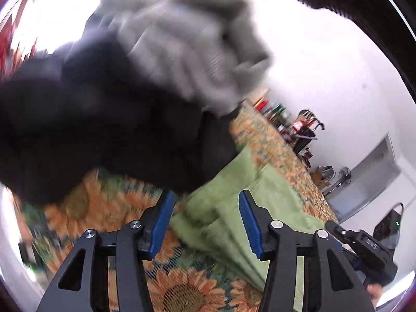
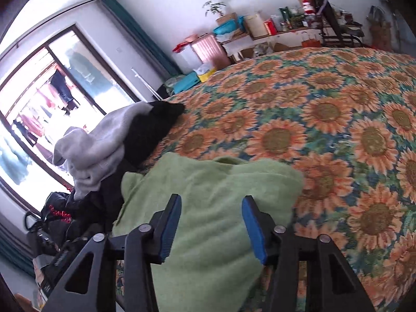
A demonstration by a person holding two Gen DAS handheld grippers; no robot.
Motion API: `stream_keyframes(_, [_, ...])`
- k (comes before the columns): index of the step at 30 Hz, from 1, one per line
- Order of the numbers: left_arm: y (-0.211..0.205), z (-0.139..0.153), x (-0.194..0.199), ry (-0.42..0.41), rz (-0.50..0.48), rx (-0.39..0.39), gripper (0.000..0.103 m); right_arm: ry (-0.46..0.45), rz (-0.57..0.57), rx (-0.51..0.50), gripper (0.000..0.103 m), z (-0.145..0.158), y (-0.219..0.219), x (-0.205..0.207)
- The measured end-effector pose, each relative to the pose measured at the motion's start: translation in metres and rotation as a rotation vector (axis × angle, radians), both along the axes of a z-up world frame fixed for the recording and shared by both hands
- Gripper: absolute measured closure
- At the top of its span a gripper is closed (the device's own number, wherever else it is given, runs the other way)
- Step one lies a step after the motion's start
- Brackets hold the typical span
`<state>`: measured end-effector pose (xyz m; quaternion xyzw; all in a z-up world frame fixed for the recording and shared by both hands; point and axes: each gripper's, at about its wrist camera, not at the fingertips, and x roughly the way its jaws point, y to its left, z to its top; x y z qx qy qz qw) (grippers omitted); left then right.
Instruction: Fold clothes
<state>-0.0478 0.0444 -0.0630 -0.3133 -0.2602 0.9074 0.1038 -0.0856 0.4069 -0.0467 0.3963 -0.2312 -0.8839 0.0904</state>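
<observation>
Left wrist view blurs a grey-and-black heap (image 1: 156, 78) filling upper left. Both tongs, left (image 1: 205, 223) and right (image 2: 212, 226), gape empty over the green cloth (image 2: 208, 195) on the sunflower bed (image 2: 338, 130); cluttered shelves (image 2: 273, 31) behind.

Green garment (image 2: 208, 195) folded, flat on bed just ahead of the right gripper (image 2: 211, 225); grey (image 2: 96, 145) and black (image 2: 153, 127) clothes heaped front-left.

A bed (image 2: 325, 119) wears a sunflower-print spread. On it lie a green garment (image 2: 213, 208), a black garment (image 2: 153, 130) and a grey one (image 2: 101, 148).
</observation>
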Motion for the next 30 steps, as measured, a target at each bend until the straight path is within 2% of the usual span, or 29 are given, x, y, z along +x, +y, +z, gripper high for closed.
stream_keyframes(2, [0.018,0.012,0.0,0.056,-0.067,-0.06,0.05,-0.013,-0.045,0.05,0.053,-0.005,0.007,-0.001])
stream_keyframes(3, [0.029,0.015,-0.003,0.071,-0.107,-0.082,0.054,-0.025,-0.066,0.081,0.053,-0.008,0.009,-0.002])
stream_keyframes(4, [0.04,0.018,-0.007,0.079,-0.145,-0.105,0.066,-0.038,-0.077,0.11,0.056,-0.011,0.01,-0.005])
stream_keyframes(6, [0.065,0.02,-0.019,0.061,-0.221,-0.152,0.084,-0.042,-0.092,0.134,0.059,-0.014,0.012,-0.005])
stream_keyframes(7, [0.079,0.021,-0.029,0.038,-0.251,-0.191,0.091,-0.032,-0.101,0.135,0.059,-0.014,0.013,-0.004])
stream_keyframes(9, [0.105,0.021,-0.046,-0.009,-0.313,-0.253,0.095,0.002,-0.118,0.118,0.057,-0.007,0.015,0.004])
stream_keyframes(14, [0.154,0.016,-0.074,-0.121,-0.492,-0.273,0.095,0.022,-0.073,0.132,0.057,0.004,0.009,0.023])
stream_keyframes(18, [0.185,0.0,-0.087,-0.195,-0.582,-0.28,0.095,0.047,-0.037,0.105,0.057,0.002,0.001,0.036])
stream_keyframes(21, [0.189,-0.008,-0.094,-0.207,-0.564,-0.278,0.095,0.045,0.011,0.124,0.057,-0.006,-0.01,0.035])
stream_keyframes(23, [0.188,-0.012,-0.098,-0.208,-0.54,-0.275,0.095,0.011,0.012,0.162,0.057,-0.013,-0.015,0.035])
stream_keyframes(27, [0.187,-0.019,-0.107,-0.206,-0.495,-0.277,0.098,-0.05,0.013,0.175,0.057,-0.031,-0.016,0.038])
stream_keyframes(30, [0.192,-0.015,-0.107,-0.166,-0.491,-0.323,0.098,-0.021,-0.006,0.165,0.057,-0.03,-0.014,0.046])
